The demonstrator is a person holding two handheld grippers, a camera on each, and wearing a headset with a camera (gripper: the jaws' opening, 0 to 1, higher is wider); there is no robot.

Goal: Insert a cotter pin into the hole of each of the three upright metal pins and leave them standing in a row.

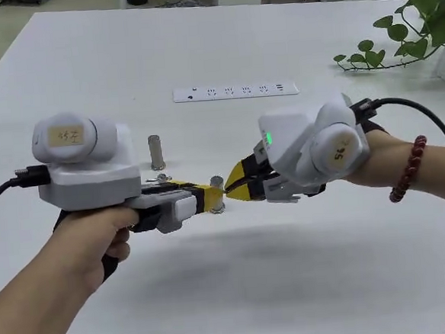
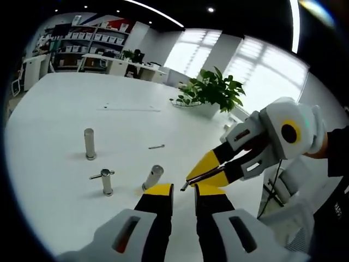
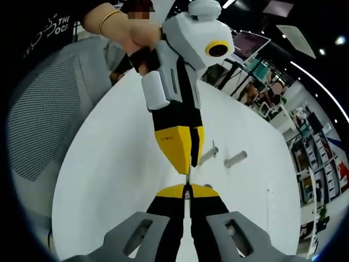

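Observation:
Three metal pins stand on the white table (image 1: 239, 288). The far pin (image 2: 89, 143) is upright and bare. The middle pin (image 2: 106, 181) has a cotter pin through its hole. The near pin (image 2: 153, 176) (image 1: 217, 192) looks tilted and sits just past my left gripper's finger. My right gripper (image 3: 186, 191) (image 1: 230, 188) is shut on a thin cotter pin (image 3: 188, 176), whose free end reaches the gap of my left gripper (image 2: 184, 191) (image 1: 210, 198). The left jaws stand slightly apart. A loose cotter pin (image 2: 156, 147) lies farther out.
A white power strip (image 1: 235, 92) lies beyond the pins. A potted plant (image 1: 418, 16) trails over the far right of the table. Cables run from both grippers. A person's hands hold the grippers low over the table's middle.

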